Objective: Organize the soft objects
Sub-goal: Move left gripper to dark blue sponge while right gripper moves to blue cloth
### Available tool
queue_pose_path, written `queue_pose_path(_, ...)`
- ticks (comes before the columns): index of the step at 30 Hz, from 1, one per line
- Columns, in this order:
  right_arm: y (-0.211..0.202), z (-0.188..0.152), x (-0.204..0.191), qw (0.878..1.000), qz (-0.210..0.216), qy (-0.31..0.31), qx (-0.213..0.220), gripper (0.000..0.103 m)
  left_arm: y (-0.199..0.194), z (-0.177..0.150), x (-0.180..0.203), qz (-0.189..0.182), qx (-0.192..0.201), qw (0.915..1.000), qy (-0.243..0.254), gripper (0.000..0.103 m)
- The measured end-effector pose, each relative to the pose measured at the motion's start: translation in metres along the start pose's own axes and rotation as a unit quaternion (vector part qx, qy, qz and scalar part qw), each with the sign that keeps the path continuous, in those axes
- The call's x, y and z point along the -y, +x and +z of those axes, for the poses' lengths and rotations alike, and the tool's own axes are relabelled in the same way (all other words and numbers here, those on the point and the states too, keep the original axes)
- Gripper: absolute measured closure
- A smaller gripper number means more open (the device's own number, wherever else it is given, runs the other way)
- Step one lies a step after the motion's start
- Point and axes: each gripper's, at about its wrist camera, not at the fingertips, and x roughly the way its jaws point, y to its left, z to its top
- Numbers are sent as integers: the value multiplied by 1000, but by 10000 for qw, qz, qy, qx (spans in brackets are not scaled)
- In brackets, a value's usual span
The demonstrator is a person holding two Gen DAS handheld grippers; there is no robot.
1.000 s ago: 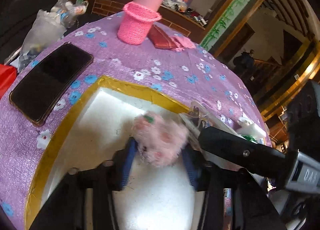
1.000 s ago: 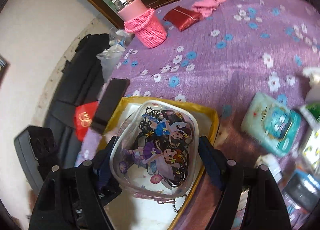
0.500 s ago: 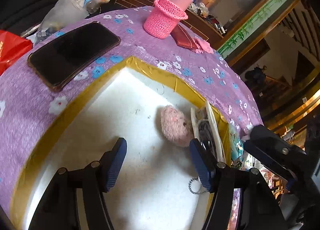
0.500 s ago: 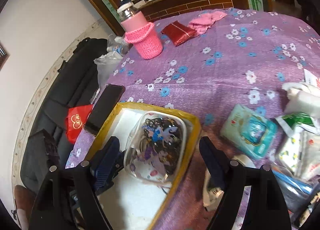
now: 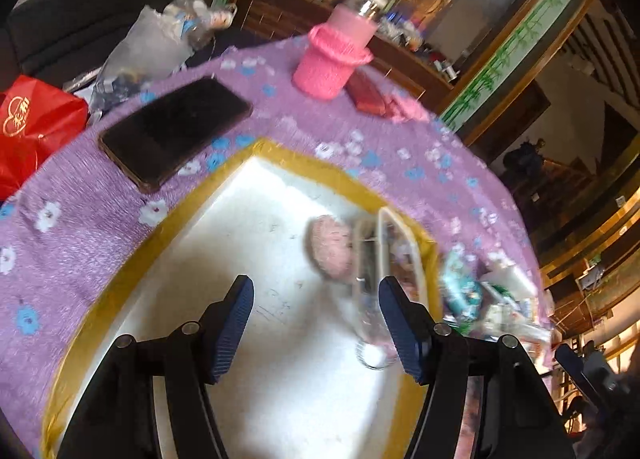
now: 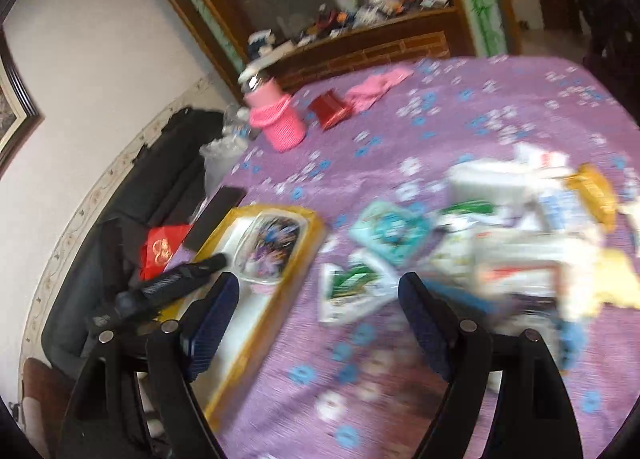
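— Purple flowered cloth covers the bench (image 6: 460, 107), with dark wood cabinets and a white wall behind. What lies on it?

— One white tray with a gold rim (image 5: 120, 287). Inside, one clear pouch printed with cartoon girls (image 6: 268, 249) stands against the right rim, one fluffy pink pompom (image 5: 330, 247) touching it. Beside the tray, one black phone (image 5: 176, 129); further back, one pink knitted bottle sleeve (image 5: 330, 63).

— And the tongs?

— Left tongs (image 5: 316, 325) hang over the tray, jaws apart, empty. Right tongs (image 6: 320, 325) tilt down over the cloth, wide apart, empty, near a blurred heap of packets (image 6: 520, 235).
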Motion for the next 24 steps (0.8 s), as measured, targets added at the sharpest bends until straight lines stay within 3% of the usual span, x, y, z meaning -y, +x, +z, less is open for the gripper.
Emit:
queue_pose_path(6, -66, -9, 60, 9970, -387, 297, 609, 18, -28, -24, 49, -461, -38, 9973, 568, 28)
queue_pose_path(13, -104, -27, 150, 9863, -810, 1172, 834, 18, 0, -72, 119, -1009, -804, 9827, 1330, 27)
queue_pose_path(18, -107, -45, 188, 9813, -1046, 1399, 809, 18, 40, -87, 138, -980, -1381, 9789, 1141, 27)
queue_pose_path(24, -99, -55, 225, 9767, -1186, 1520, 945, 18, 54, -98, 162, -990, -1514, 9778, 1056, 27)
